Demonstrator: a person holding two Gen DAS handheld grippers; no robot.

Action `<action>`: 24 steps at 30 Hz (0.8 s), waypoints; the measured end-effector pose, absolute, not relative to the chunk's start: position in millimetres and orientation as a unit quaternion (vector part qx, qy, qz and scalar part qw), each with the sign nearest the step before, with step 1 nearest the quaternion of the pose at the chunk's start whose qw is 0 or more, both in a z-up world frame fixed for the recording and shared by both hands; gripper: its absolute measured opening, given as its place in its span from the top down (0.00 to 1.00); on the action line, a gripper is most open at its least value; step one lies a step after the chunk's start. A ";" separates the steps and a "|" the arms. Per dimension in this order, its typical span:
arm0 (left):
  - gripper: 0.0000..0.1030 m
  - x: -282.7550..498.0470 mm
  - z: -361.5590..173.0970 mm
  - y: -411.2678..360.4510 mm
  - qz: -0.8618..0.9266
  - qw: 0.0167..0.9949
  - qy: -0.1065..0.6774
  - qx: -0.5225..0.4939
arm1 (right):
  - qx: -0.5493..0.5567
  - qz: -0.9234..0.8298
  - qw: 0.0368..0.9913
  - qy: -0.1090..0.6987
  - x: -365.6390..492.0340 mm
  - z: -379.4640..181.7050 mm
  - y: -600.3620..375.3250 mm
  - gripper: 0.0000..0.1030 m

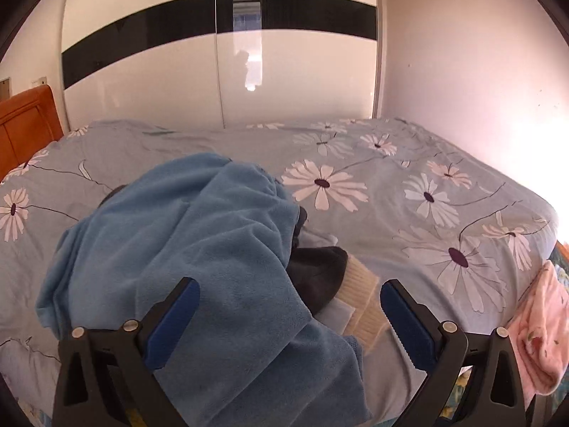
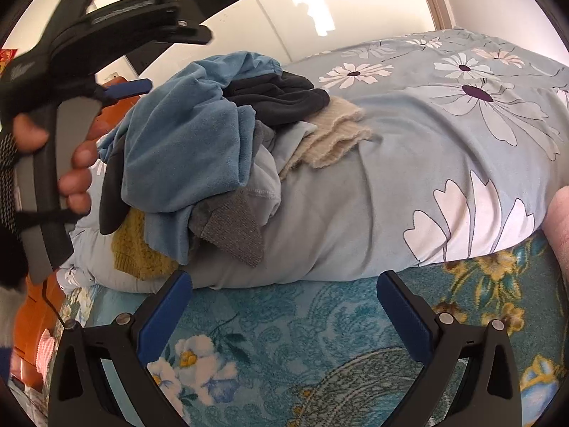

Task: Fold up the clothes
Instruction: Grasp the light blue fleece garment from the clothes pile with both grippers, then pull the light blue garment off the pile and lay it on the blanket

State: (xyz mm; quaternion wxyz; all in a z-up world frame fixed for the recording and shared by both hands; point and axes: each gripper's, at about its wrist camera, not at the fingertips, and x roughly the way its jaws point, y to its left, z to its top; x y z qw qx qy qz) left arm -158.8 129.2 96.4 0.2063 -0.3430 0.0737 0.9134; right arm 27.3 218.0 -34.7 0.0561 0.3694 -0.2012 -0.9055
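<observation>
Left wrist view. The left gripper (image 1: 290,306) stands with jaws spread wide above a heap of unfolded clothes (image 1: 199,235) lying on the flowered duvet (image 1: 409,192), toward the near edge of the bed. A blue fleece garment (image 1: 170,242) drapes over the heap and passes between the fingers without being pinched; the pads do not press on it. A dark garment (image 1: 316,270) and a cream knit (image 1: 362,295) show from under its right side. A pink cloth (image 1: 540,331) hangs at the bed's right edge, apart from the heap.

Right wrist view. The right gripper (image 2: 284,299) is likewise released, nothing between its fingers; it hovers over the patterned bedspread (image 2: 320,338) below the duvet's near edge, short of the heap. The same clothes appear in side profile, with a grey knit piece (image 2: 234,227) and a mustard knit (image 2: 138,252) at the bottom. A hand (image 2: 71,163) carries the left gripper at the picture's left.

Handling. All pieces look soft, light and limp; they will sag and drag neighbours. The fleece, uppermost, is best taken at a free hem or corner and lifted clear before spreading.
</observation>
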 end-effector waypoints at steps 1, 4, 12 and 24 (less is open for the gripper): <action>0.00 -160.6 93.2 131.0 0.913 0.200 0.080 -0.346 | 0.369 -0.906 0.054 -0.198 27.5 -34.7 218.8 0.00; 0.07 -165.4 84.4 137.3 0.913 0.179 0.102 -0.353 | 0.364 -0.909 0.046 -0.199 29.0 -34.5 223.8 0.00; 0.89 -164.0 91.2 117.2 0.919 0.136 0.098 -0.357 | 0.358 -0.907 0.043 -0.219 31.7 -32.9 234.8 0.00; 0.92 -66.1 228.0 30.3 0.957 0.107 0.077 -0.257 | 0.367 -0.902 0.059 -0.217 62.1 -8.2 230.9 0.00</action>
